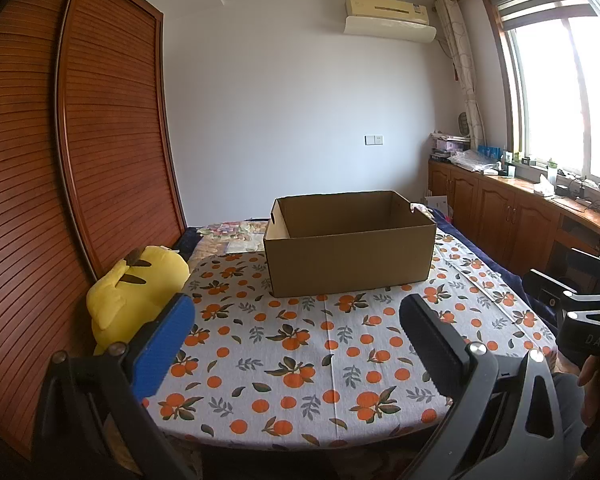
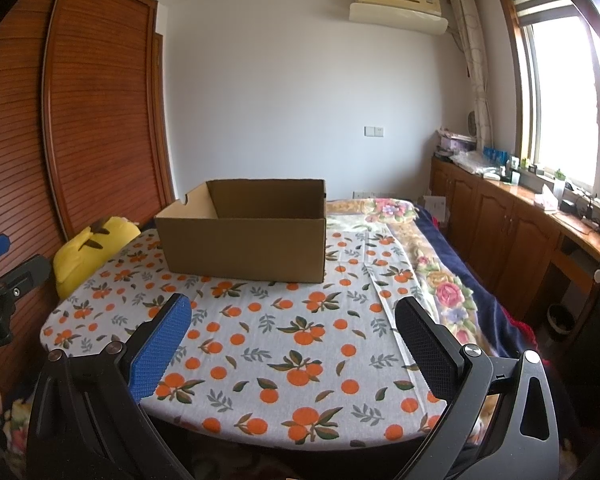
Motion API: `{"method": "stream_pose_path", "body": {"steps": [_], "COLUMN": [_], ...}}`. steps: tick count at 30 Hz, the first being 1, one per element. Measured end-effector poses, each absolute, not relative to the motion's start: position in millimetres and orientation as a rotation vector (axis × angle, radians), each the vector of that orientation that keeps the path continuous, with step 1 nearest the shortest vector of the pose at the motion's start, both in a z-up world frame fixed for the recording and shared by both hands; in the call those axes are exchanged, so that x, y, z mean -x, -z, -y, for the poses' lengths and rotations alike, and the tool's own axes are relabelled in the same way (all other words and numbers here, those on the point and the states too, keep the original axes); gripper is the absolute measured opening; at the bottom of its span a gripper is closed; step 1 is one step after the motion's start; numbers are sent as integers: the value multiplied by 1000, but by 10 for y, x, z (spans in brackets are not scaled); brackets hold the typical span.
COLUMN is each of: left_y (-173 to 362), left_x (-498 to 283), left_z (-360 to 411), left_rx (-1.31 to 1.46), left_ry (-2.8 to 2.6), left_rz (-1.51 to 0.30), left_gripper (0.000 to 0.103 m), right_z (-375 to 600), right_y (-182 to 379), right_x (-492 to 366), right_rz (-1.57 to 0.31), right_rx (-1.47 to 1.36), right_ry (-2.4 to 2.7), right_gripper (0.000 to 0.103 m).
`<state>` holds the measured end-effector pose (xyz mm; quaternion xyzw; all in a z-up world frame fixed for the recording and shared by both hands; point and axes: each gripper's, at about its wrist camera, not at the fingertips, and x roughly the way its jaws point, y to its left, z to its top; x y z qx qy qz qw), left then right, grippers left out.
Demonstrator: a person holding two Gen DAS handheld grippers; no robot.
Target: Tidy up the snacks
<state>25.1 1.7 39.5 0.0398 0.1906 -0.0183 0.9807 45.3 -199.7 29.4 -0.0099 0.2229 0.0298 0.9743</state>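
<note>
At frame centre sat our cardboard box point(image 1: 349, 246), open-topped. We held left gripper point(image 1: 298, 344) and right gripper point(image 2: 294, 346) spread wide, grasping nothing.

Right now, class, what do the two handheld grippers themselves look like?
The left gripper and right gripper match: black angular frames with silver pivot bolts, one finger padded in ribbed blue, the other in textured black. White lettering marks each body. No cables or sleeves are visible.
</note>
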Motion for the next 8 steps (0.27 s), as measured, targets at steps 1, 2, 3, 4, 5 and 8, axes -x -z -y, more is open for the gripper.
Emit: {"method": "stream_pose_path", "body": {"steps": [1,2,3,4,5,8], "left_y": [-395,-400,-396,-397,-398,-397], "left_x": [-243,-248,-243,-245,-246,-245], "left_z": [-12,-13,-13,-13,-13,-11], "left_rx": [-81,-81,-81,-80,-80,-81], "left_ry": [36,36,36,36,36,36], "left_rz": [-383,-383,-383,-383,-383,-383], "left_gripper": [103,103,103,103,103,103], "right_z": [1996,1997,1997,1997,1997,1999], "right_y": [-300,-301,-301,-301,-300,-301], "right_x": [-449,-448,-448,-449,-448,-446], "right_rz": [-449,-450,-449,-449,-450,-448], "right_rx": [20,20,20,20,20,21], "right_ry": [-58,-59,-60,-59,-60,-58], "right_gripper": [103,103,103,103,103,103]}}
